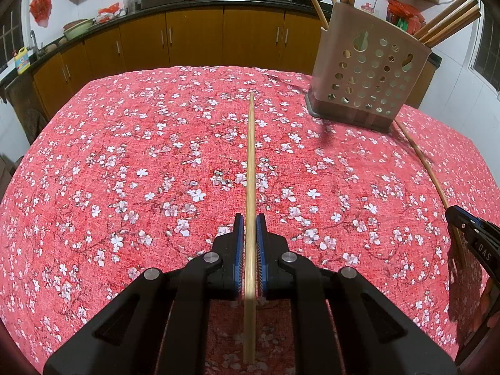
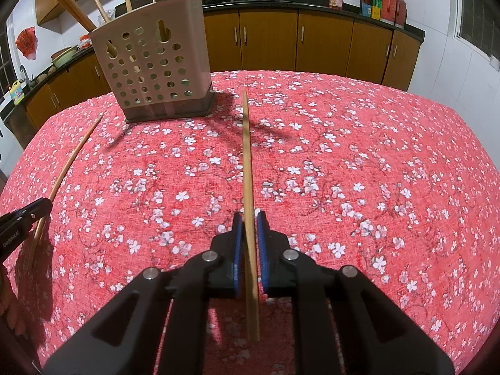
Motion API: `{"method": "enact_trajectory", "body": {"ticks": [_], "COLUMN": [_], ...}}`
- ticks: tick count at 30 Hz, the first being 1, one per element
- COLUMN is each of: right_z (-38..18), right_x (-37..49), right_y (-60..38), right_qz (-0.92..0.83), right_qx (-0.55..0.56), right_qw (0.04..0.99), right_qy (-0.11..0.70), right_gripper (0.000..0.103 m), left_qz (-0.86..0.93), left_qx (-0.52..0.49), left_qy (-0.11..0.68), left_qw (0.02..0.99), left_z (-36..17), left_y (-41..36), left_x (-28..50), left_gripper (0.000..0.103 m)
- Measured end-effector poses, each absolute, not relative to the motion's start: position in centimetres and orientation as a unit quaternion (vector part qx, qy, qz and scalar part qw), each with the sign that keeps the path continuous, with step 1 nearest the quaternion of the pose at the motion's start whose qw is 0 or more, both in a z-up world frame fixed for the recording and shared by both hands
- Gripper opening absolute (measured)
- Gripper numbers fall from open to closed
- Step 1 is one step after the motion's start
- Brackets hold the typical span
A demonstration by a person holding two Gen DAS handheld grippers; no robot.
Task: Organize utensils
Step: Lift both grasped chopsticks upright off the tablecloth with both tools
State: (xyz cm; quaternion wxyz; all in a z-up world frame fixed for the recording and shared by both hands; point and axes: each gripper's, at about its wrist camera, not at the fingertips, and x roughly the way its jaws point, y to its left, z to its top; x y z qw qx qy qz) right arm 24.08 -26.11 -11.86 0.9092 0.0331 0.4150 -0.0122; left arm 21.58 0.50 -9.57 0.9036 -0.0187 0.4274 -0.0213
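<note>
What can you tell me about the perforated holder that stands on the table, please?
The utensil holder is a beige, plastic-looking box with round holes across its wall and a darker base. It stands upright on the red floral tablecloth, toward the far side of the table. Several wooden chopsticks lean out of its open top, and some show through the holes. No tool touches it.

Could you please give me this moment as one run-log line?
left gripper: shut on left chopstick | right gripper: shut on right chopstick | holder: upright on tablecloth
</note>
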Motion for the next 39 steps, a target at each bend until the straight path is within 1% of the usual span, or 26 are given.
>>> {"method": "enact_trajectory", "body": {"ticks": [12, 13, 16, 20, 25, 35, 39], "right_z": [-11.6, -11.6, -11.4, -9.8, -6.6, 1.0, 2.3], "right_x": [23.4, 23.4, 23.2, 22.2, 20.9, 19.1, 18.7], "right_y": [-26.7, -26.8, -27.1, -27.0, -27.3, -28.7, -28.9], "right_qz": [-0.006, -0.005, -0.001, 0.0, -0.001, -0.011, -0.012], "right_qx": [0.048, 0.051, 0.052, 0.038, 0.04, 0.052, 0.05], "right_qw": [0.907, 0.907, 0.908, 0.922, 0.94, 0.972, 0.976], "right_qy": [0.419, 0.419, 0.416, 0.386, 0.34, 0.228, 0.213], "right_gripper": [0.012, 0.008, 0.008, 0.008, 0.008, 0.008, 0.008], "left_qz": [-0.021, -0.021, -0.02, -0.024, -0.026, -0.045, -0.049], "left_qx": [-0.026, -0.025, -0.01, -0.001, -0.006, -0.018, -0.017], "left_qy": [0.427, 0.427, 0.427, 0.417, 0.379, 0.27, 0.262], "left_qw": [0.904, 0.904, 0.904, 0.909, 0.925, 0.962, 0.964], "left_z": [-9.2, -9.2, -9.1, -8.3, -5.5, 2.6, 3.2], "left_y": [0.7, 0.7, 0.4, 0.3, 1.0, 1.4, 1.3], "left_x": [20.6, 20.6, 20.5, 20.0, 19.2, 17.8, 18.4], "left_gripper": [0.009, 0.009, 0.008, 0.008, 0.008, 0.008, 0.008]}}
